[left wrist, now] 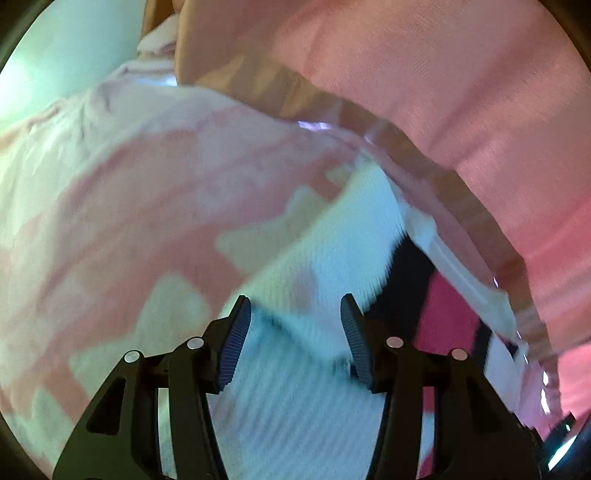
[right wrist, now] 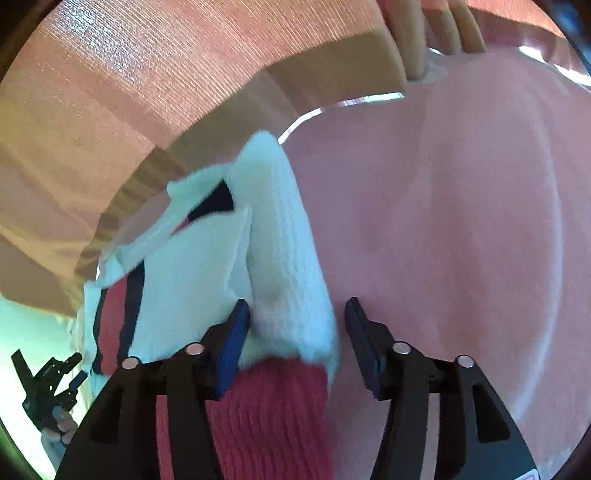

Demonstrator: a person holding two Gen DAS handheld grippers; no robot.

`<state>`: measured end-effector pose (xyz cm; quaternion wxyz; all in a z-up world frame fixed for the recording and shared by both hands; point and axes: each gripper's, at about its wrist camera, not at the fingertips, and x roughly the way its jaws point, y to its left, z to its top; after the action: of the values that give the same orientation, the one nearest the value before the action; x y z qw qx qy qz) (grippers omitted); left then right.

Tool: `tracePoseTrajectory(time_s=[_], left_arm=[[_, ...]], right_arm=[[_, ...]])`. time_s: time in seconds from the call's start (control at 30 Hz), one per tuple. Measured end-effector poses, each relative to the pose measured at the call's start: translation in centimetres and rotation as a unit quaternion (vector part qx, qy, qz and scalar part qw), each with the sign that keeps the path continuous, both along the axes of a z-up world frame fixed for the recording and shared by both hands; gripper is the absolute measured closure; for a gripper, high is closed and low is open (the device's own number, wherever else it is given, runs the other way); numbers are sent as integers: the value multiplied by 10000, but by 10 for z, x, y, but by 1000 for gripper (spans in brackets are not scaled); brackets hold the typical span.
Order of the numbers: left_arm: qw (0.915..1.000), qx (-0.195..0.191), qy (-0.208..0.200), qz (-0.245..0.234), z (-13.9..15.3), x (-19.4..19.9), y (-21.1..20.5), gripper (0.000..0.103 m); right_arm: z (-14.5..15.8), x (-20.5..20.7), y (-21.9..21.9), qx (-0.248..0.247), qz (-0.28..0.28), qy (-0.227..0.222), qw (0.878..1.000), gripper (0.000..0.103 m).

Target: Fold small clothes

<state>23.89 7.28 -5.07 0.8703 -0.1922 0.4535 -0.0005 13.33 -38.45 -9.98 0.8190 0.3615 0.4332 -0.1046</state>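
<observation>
A small white knitted garment (left wrist: pixel 332 251) with black and red stripes lies on a pink cloth. My left gripper (left wrist: pixel 295 325) is open, its blue-padded fingers straddling the white knit just above it. In the right wrist view the same garment (right wrist: pixel 207 280) lies partly folded, with a white sleeve (right wrist: pixel 284 236) and its red cuff (right wrist: pixel 273 410) running between my open right gripper's (right wrist: pixel 295 328) fingers. Neither gripper pinches the fabric. The left gripper (right wrist: pixel 48 391) also shows small at the lower left of the right wrist view.
A pink and white patterned cloth (left wrist: pixel 147 206) covers the surface on the left. A plain pink cloth (right wrist: pixel 461 240) covers it on the right. A tan ridged edge (left wrist: pixel 406 147) and pink wall run behind. Someone's fingers (right wrist: pixel 436 33) rest at the far edge.
</observation>
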Motion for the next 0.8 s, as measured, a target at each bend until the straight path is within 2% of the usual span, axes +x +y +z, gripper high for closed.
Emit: tracePoseTrajectory(time_s=[0.13, 0.2, 0.23, 0.27, 0.3, 0.37, 0.4, 0.47, 0.53, 0.57, 0.6, 0.63, 0.73, 0.8], left_arm=[[9993, 108, 89, -348, -11, 31, -9, 55], [9987, 247, 106, -429, -19, 41, -16, 67], [9985, 314, 101, -446, -24, 44, -19, 76], [9982, 416, 20, -421, -26, 45, -22, 80], [9980, 480, -61, -394, -25, 44, -23, 82], [9971, 701, -178, -237, -20, 42, -26, 84], [9969, 740, -236, -109, -17, 42, -23, 84], [9973, 710, -138, 134, -21, 44, -13, 83], [9979, 574, -74, 289, -28, 45, -2, 74], [9978, 564, -75, 327, -29, 44, 1, 65], [9978, 575, -29, 325, -28, 42, 1, 62], [9980, 548, 0, 311, -25, 39, 1, 58], [9987, 488, -106, 86, -8, 15, 2, 55], [9980, 582, -187, -162, 6, -9, 6, 47]], right_arm=[[0, 16, 4, -364, 195, -18, 9991, 44], [0, 23, 6, -555, 335, -41, 9979, 47], [0, 24, 7, -603, 388, -66, 9974, 55], [1, 27, 7, -581, 493, -146, 9970, 86], [4, 29, 8, -556, 574, -221, 9966, 87], [18, 28, 10, -679, 557, -448, 9951, 89], [32, 26, 13, -799, 579, -674, 9928, 89], [47, 24, 16, -1004, 597, -819, 9898, 89], [31, 27, 14, -1176, 677, -365, 9901, 87], [17, 28, 12, -1055, 733, -60, 9917, 85], [3, 25, 8, -871, 696, 205, 9936, 82], [6, 19, 6, -763, 603, 92, 9952, 81], [41, -3, 9, -879, 589, -133, 9943, 76], [68, -32, 16, -908, 608, -323, 9935, 65]])
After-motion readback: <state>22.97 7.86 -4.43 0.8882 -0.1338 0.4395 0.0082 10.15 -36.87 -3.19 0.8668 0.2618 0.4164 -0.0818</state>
